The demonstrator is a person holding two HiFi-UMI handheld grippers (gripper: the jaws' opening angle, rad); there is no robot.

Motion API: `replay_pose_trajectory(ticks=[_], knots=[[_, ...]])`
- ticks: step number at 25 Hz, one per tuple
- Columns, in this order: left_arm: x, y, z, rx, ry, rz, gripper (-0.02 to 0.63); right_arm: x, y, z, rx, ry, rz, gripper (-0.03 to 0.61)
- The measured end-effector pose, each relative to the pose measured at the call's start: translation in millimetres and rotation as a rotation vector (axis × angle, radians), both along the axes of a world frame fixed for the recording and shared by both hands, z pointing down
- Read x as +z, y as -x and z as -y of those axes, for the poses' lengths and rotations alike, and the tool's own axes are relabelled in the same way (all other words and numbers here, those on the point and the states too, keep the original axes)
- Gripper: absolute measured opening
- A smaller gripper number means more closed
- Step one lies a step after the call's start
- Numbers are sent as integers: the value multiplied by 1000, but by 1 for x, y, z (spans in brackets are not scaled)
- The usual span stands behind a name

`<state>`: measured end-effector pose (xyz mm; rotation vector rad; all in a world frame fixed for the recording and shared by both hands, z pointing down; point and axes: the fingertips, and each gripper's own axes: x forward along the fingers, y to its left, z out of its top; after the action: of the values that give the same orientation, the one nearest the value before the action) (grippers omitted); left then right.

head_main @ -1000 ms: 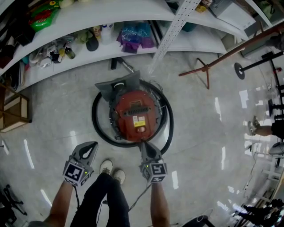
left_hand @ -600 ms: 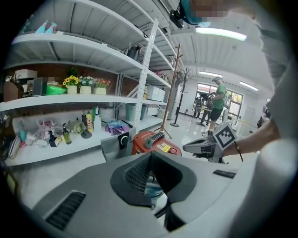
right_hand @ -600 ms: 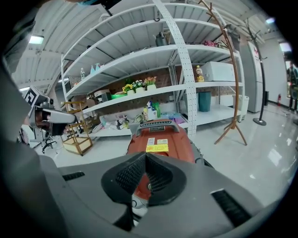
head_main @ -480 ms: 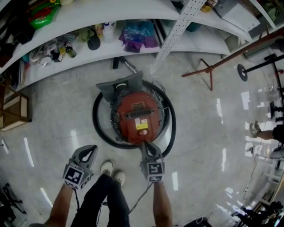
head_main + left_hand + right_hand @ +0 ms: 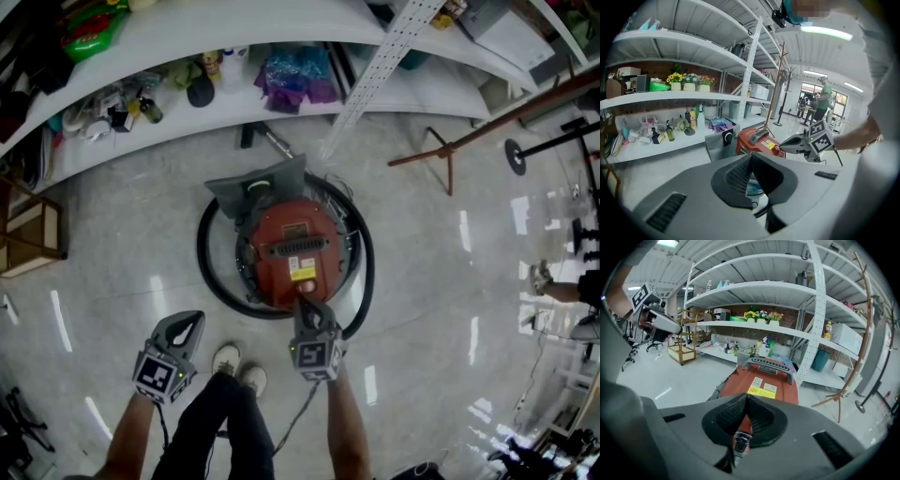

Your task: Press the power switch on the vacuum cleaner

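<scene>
A round red vacuum cleaner (image 5: 295,246) stands on the floor, ringed by its black hose (image 5: 208,272). My right gripper (image 5: 302,303) is shut, and its tips rest at the cleaner's near edge. The left gripper view shows those tips next to a small red round button (image 5: 776,151) on the red body (image 5: 757,139). In the right gripper view the shut jaws (image 5: 746,397) point onto the red top with its yellow label (image 5: 761,390). My left gripper (image 5: 193,318) is shut on nothing and held over the floor, left of the cleaner.
A grey box-shaped part (image 5: 255,184) sits at the cleaner's far side. White shelves (image 5: 187,103) with bottles and bags curve behind. A brown coat stand (image 5: 441,150) is at the right, a wooden cart (image 5: 28,239) at the left. The person's shoes (image 5: 236,364) are between the grippers.
My right gripper has moved forward and slightly left, from just short of the cleaner onto its near edge. The left gripper has stayed about where it was.
</scene>
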<state>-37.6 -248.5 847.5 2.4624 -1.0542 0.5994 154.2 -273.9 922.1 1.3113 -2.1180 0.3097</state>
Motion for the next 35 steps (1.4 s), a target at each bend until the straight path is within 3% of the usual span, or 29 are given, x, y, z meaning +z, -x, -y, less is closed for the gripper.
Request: replay_pose_trajectory(ticks=[3, 8, 12, 35], knots=[[1, 2, 2, 0, 0, 2, 8, 1, 1, 6, -55, -8, -59, 12], [2, 5, 5, -8, 2, -1, 8, 3, -1, 13, -39, -24, -81, 12], [6, 6, 3, -13, 15, -6, 8, 5, 0, 14, -84, -21, -135, 12], [12, 8, -4, -8, 20, -8, 8, 6, 4, 14, -33, -31, -88, 11]])
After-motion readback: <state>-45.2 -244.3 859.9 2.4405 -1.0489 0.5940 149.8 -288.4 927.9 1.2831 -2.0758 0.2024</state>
